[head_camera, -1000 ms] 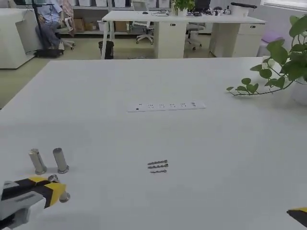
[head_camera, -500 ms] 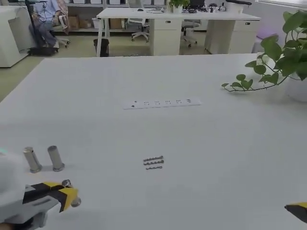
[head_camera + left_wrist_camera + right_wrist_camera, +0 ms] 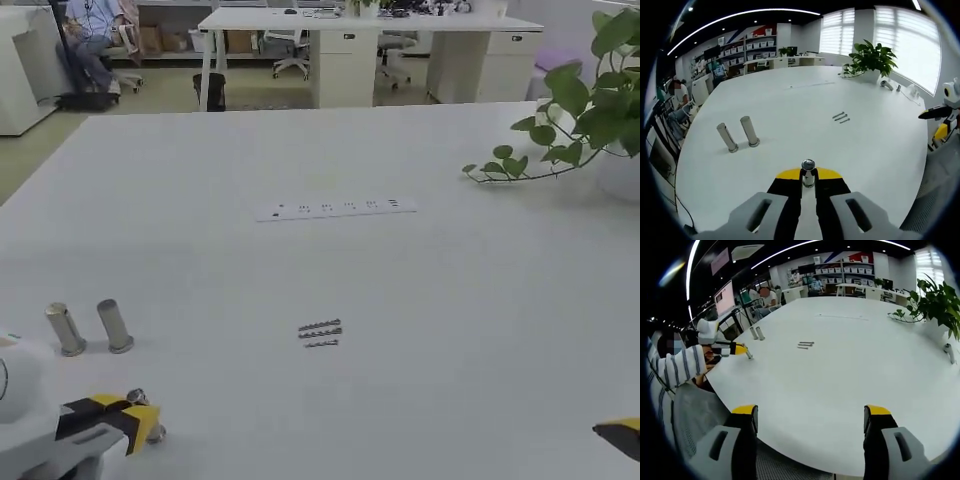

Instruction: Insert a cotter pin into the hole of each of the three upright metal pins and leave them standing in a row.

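Observation:
Two metal pins stand upright side by side at the table's left; the left gripper view shows them as well. A third metal pin is upright between the yellow-tipped jaws of my left gripper, which is shut on it near the front edge. Three cotter pins lie together mid-table, also seen from the grippers. My right gripper is open and holds nothing, off the table's front right corner.
A white power strip lies across the table's middle, farther back. A leafy potted plant stands at the far right edge. Desks, chairs and a seated person are beyond the white table.
My left gripper has drawn slightly nearer to me and rightward with the third pin in it. The head camera has tipped, shifting the whole picture. The right gripper stays put.

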Available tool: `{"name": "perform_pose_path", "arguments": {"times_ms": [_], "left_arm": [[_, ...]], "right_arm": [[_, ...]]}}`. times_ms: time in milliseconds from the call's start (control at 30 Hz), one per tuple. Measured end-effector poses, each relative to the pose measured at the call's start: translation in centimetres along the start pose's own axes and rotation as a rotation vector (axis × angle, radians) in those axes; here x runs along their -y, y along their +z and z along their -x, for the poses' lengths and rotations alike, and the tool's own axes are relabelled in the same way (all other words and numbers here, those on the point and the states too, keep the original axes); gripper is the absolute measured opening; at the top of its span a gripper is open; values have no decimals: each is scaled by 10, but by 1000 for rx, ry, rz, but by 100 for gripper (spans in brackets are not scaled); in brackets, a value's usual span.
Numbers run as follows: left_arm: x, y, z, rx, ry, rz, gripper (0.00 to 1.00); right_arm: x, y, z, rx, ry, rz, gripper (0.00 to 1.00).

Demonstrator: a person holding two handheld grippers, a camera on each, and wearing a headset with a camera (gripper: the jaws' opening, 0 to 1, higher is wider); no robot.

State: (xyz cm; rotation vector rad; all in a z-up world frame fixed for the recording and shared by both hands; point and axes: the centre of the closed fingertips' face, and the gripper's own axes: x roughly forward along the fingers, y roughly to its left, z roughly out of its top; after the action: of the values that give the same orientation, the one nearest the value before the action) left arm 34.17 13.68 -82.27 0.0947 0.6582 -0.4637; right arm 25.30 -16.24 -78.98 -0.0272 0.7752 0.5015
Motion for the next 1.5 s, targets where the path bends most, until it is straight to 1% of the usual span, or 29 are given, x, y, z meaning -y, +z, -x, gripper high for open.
{"name": "perform_pose_path", "arguments": {"times_ms": [100,233,433,733,833,967,1033,1100,1167,1200,1333,1400,1433,1500], "left_arm": [[2,-4,-1,-4,-4,-22,7],[6,-5,-4,-4,-20,-43,7],[11,-4,-6,-7,-40,-51,7],[11,-4,-7,8,-37,-76,7],[9,-3,-7,11,-29,-55,7],[10,-3,-7,14,-37,-63,7],[9,-3,-8,16,-39,-56,8],[10,-2,-7,22,-46,-39,8],[12,1,-6,37,-50,-34,8],[11,2,-6,44,-51,-26,9],[8,3,-3,47,-54,-6,14],[8,8,2,70,-71,15,18],[8,10,5,76,-76,14,20],[9,12,9,89,-96,-7,25]], "right_arm": [[0,0,-1,-2,2,1,89],[1,0,-1,-6,2,1,89],[2,-1,-3,-11,2,0,89],[-1,-1,-5,-10,15,4,89],[-2,-1,-4,-9,16,4,89],[-3,1,-4,3,28,-12,89],[-5,1,-4,3,35,-7,89],[-6,1,-4,5,38,-5,89],[-7,1,-4,6,41,-6,89],[-7,1,-4,7,43,-5,89],[-9,1,-5,6,48,-1,89],[-10,1,-6,2,51,3,89],[-10,0,-6,0,51,5,89],[-10,-1,-6,-2,51,6,89]]}}
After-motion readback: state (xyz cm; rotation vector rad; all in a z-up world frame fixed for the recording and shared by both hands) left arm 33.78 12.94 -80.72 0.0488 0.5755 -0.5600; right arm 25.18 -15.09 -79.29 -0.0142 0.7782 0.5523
